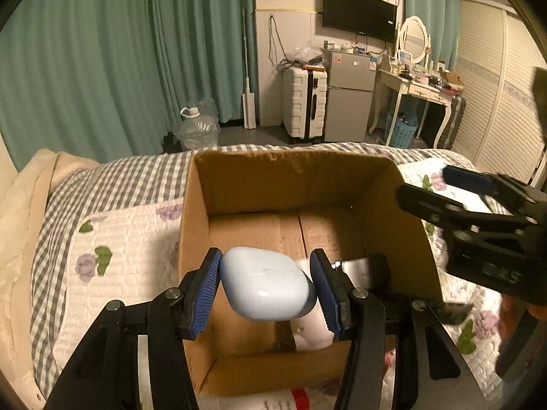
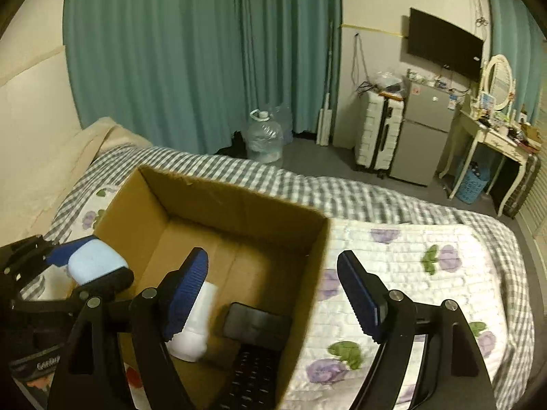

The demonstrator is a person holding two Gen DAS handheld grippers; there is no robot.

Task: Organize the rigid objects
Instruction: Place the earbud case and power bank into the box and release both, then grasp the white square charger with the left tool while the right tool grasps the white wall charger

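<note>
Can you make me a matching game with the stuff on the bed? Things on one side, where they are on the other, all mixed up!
Things:
1. light blue case
2. white bottle
3. cardboard box
4. right hand-held gripper

Where or how:
A. sitting on the flowery quilt
B. open and holding nothing
C. lying on the box floor
D. squeezed in the left hand-held gripper, above the box

Pairs: 1-D, 2-C, 3-A, 4-B
</note>
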